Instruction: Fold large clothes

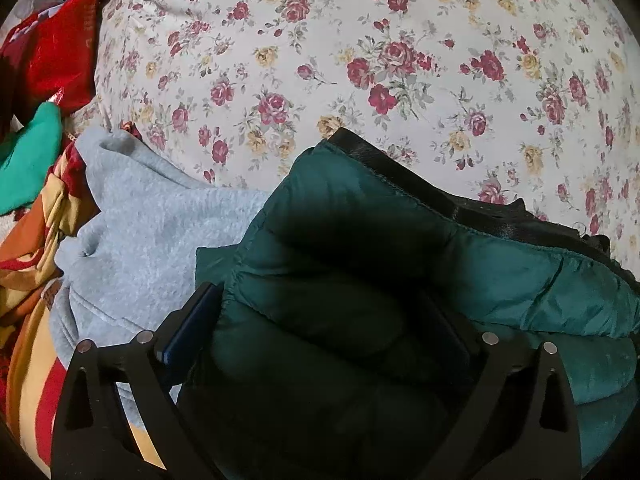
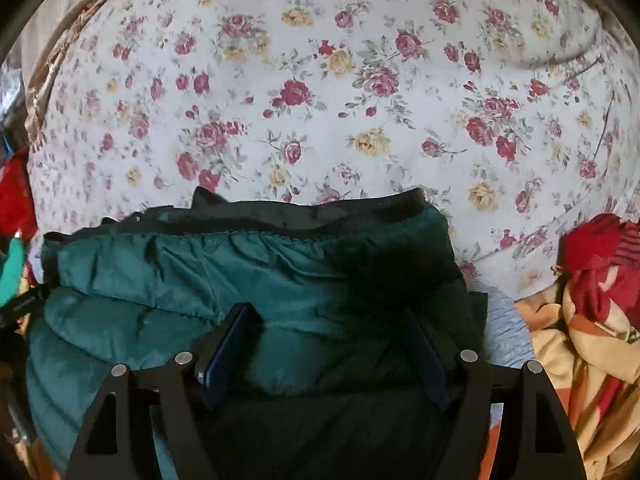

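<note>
The green quilted jacket (image 1: 400,248) is seen folded at lower centre on the floral sheet (image 1: 320,40). The left gripper (image 1: 320,320) and right gripper (image 2: 328,336) are spread wide over it, nothing being clamped.

A: What sort of place?
B: A home, likely a bedroom. A rose-print sheet (image 1: 360,60) covers a soft bed.
A: Anything else?
B: Loose clothes (image 1: 48,52) heaped at its edges, and a striped blanket (image 2: 580,352).

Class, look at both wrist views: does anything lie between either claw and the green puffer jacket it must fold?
Nothing visible does. The green puffer jacket bulges between the left claw fingers and likewise between the right claw fingers.
</note>
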A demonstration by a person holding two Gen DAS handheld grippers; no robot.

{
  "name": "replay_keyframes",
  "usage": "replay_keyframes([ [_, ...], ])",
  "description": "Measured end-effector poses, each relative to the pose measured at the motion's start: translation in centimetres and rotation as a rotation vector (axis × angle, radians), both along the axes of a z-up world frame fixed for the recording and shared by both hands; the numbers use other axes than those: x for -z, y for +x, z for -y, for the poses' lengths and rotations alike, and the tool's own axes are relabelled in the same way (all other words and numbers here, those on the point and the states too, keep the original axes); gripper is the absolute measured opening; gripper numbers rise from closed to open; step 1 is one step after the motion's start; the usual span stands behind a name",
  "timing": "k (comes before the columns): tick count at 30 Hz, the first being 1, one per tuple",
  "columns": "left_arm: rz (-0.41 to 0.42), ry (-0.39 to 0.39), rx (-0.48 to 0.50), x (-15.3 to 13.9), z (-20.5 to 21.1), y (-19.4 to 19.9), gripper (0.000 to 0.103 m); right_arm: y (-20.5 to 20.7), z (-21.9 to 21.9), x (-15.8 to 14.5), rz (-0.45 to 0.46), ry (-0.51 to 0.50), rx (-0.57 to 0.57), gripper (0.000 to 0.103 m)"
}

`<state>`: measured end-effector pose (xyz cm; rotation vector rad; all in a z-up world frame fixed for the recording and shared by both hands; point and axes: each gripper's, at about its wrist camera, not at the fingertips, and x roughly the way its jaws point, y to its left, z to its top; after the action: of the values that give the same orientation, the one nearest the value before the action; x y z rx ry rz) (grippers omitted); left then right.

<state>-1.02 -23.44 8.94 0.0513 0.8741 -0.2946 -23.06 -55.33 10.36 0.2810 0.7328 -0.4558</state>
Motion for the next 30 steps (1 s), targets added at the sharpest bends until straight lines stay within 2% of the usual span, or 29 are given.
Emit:
replay_keyframes([
  [4,-0.016,-0.008,0.004,-0.2,-0.4,0.0,0.099,-0.1,-0.3,-1.3,-0.039,-0.008,-0.016,0.076],
  [8,-0.031,-0.025,0.03,-1.2,-1.9,-1.1,0.099,-3.4,-2.3,-4.0,0.017,-0.029,-0.048,0.076],
  [12,-0.004,-0.038,0.047,-2.1,-3.7,-3.2,0.099,-5.6,-4.7,-5.0,0.038,-0.052,-0.078,0.079],
  [20,0.033,-0.06,0.076,-3.1,-6.2,-7.1,0.099,-5.7,-4.5,-2.1,0.004,-0.019,-0.017,0.079],
  [23,0.038,-0.046,0.086,-3.1,-6.6,-8.3,0.099,-5.5,-3.7,-0.6,-0.012,0.0,0.016,0.087],
  [30,0.047,-0.038,0.093,-3.2,-7.4,-9.9,0.099,-7.3,-4.4,-2.3,0.011,0.022,0.024,0.087],
])
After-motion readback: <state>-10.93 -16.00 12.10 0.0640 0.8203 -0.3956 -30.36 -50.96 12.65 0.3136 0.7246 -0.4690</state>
